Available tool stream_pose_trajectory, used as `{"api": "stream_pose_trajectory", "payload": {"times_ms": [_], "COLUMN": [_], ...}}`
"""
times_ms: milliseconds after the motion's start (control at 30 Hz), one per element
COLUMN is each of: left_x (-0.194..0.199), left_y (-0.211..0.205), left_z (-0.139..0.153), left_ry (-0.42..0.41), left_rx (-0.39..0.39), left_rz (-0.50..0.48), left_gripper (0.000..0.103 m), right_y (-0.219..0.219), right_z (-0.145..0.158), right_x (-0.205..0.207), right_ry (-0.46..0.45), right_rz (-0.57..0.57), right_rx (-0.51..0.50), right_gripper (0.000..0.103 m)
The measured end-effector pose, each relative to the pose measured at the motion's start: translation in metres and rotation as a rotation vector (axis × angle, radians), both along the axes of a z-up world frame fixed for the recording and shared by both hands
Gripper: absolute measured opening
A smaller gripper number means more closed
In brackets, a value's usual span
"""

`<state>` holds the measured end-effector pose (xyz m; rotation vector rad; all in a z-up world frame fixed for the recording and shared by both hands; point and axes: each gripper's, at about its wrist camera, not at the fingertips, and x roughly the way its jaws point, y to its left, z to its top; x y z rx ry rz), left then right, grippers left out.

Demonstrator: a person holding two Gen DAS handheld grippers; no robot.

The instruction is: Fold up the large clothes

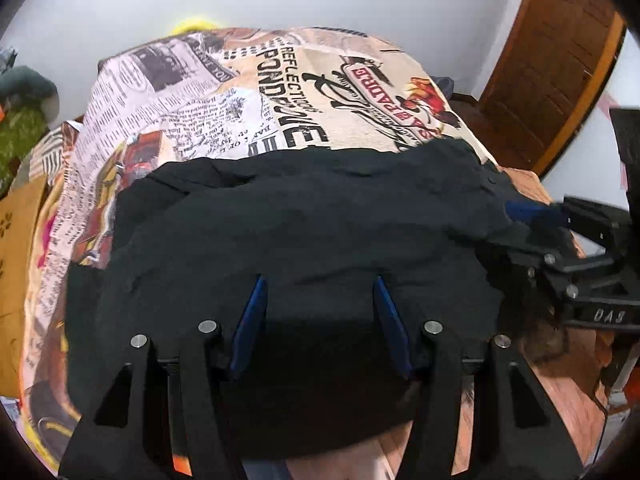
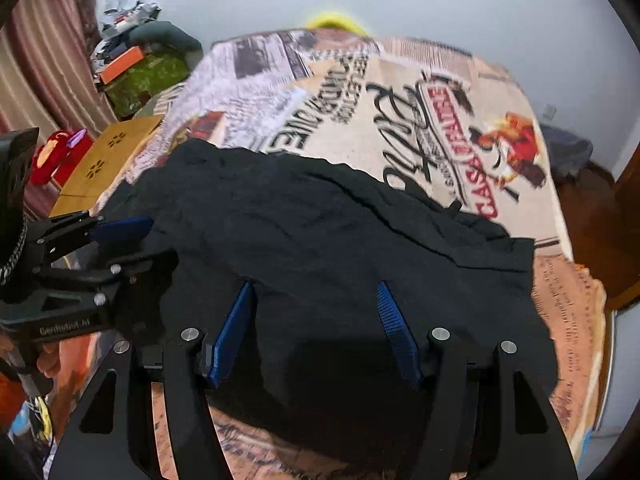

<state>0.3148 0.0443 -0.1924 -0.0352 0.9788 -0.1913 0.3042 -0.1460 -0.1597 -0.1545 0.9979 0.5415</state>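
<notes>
One black garment (image 1: 304, 220), apparently folded.

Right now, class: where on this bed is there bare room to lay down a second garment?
The printed bedspread lies uncovered beyond the black garment, up to the far wall. A narrower strip runs along the garment's right side. The near edge is crowded: both grippers sit over the garment.
</notes>
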Motion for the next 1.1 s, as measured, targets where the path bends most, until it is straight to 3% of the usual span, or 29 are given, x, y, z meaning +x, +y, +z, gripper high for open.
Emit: {"api": "stream_pose_trajectory", "payload": {"times_ms": [233,533,633,933,1100], "left_x": [0.006,-0.017,-0.035,-0.098,-0.114], "left_y": [-0.003,0.014,0.030,0.091,0.111], "left_z": [-0.016,-0.005,0.003,0.016,0.012], "left_ry": [-0.040,-0.021,-0.014,-0.042,-0.028], "left_rx": [0.038,0.034,0.031,-0.093,-0.194], "left_rz": [0.005,0.044,0.106,0.303,0.388], "left_gripper": [0.060,0.060,0.061,0.062,0.062], "right_y": [0.005,-0.018,-0.030,-0.056,-0.053], "right_z": [-0.018,-0.003,0.003,0.018,0.029], "right_x": [0.002,-0.012,-0.020,-0.044,-0.048], "right_ry": [-0.007,0.018,0.034,0.027,0.004], "right_rz": [0.025,-0.014,-0.039,-0.107,-0.105], "right_rx": [-0.044,-0.008,-0.011,0.025,0.042], "right_gripper": [0.064,0.064,0.065,0.065,0.066]}}
